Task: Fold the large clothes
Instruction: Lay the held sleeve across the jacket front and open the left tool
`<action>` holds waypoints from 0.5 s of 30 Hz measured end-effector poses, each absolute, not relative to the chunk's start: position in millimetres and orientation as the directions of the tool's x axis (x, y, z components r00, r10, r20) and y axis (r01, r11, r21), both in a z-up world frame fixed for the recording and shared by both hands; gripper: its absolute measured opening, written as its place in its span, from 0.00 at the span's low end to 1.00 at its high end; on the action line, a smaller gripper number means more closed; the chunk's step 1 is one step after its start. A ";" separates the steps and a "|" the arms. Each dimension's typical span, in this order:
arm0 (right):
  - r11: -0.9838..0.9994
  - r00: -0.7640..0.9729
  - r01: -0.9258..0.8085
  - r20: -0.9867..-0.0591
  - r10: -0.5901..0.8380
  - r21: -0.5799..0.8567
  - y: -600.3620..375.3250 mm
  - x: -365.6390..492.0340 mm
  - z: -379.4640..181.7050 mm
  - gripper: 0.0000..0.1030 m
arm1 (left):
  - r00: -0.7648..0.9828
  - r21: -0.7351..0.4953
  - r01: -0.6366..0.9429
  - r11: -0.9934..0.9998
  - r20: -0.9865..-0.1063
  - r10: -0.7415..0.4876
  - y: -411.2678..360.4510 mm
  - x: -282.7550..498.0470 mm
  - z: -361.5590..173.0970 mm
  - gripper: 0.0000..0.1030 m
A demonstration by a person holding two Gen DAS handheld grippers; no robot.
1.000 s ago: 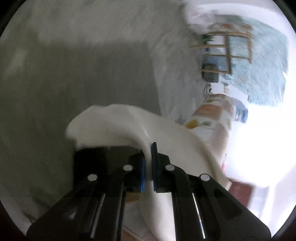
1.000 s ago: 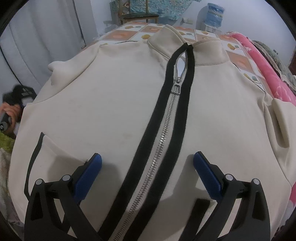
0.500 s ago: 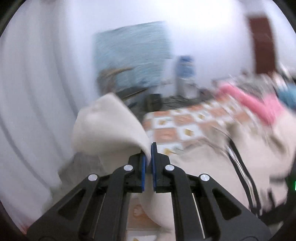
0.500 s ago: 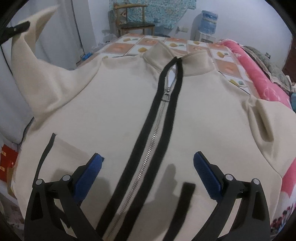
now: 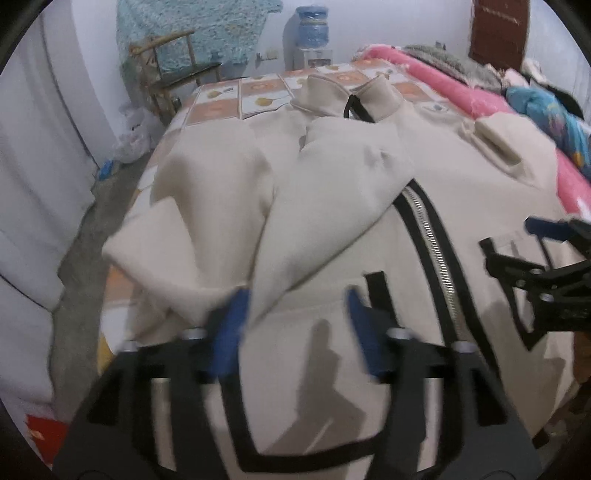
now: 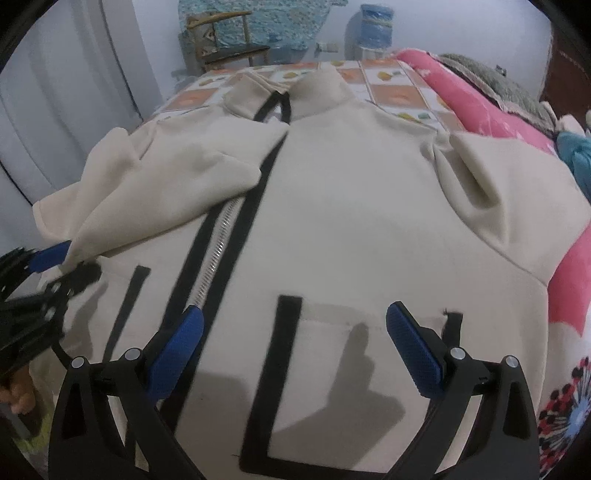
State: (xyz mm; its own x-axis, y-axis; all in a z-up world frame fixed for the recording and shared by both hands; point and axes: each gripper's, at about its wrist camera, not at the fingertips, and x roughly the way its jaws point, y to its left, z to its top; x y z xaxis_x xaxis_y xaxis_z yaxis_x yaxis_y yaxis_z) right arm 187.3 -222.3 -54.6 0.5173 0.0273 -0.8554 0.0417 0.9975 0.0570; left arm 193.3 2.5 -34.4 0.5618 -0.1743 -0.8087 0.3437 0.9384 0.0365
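Observation:
A cream zip-up jacket (image 6: 362, 206) with a black-edged zipper (image 6: 218, 258) lies face up on a bed; it also shows in the left wrist view (image 5: 461, 192). Its left sleeve (image 5: 325, 199) is folded across the chest toward the zipper and also shows in the right wrist view (image 6: 162, 192). My left gripper (image 5: 295, 325) is open, its jaws wide apart just above the sleeve's cuff end. My right gripper (image 6: 295, 347) is open and empty above the jacket's lower front, near a black-trimmed pocket (image 6: 280, 369). The other sleeve (image 6: 476, 173) lies bunched at the right shoulder.
The bed has a patterned sheet of orange and white squares (image 5: 236, 96) and a pink blanket (image 6: 491, 110) along the right side. A wooden chair (image 5: 173, 62) and a blue water bottle (image 5: 312, 26) stand against the far wall. A white curtain (image 5: 33, 147) hangs left.
My left gripper carried the sleeve from off the bed's side over onto the jacket's chest, then opened and let it go. My right gripper stayed open and shifted right over the pocket.

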 end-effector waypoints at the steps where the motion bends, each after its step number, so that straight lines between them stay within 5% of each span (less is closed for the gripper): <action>1: 0.997 0.512 0.044 -0.859 0.030 0.061 -223.1 187.3 -57.2 0.94 | 0.568 0.034 0.338 0.941 -0.804 -0.175 3.6 188.8 -35.4 0.71; 10: 0.999 0.483 0.039 -0.875 -0.020 -0.001 -217.9 189.8 -75.6 0.94 | 0.581 0.170 0.326 0.930 -0.812 -0.055 -18.1 186.0 -63.4 0.84; 15: 0.999 0.491 0.041 -0.871 -0.031 -0.013 -217.2 188.8 -75.9 0.94 | 0.575 0.123 0.288 0.950 -0.815 -0.069 -10.4 189.7 -65.0 0.91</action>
State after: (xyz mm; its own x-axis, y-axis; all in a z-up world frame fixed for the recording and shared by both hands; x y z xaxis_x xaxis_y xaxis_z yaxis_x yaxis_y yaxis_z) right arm 188.8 -217.2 -75.9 0.4910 -0.0315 -0.8706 0.0410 0.9991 -0.0130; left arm 189.7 -10.4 -65.0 0.5752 -0.0695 -0.8151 0.2884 0.9496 0.1225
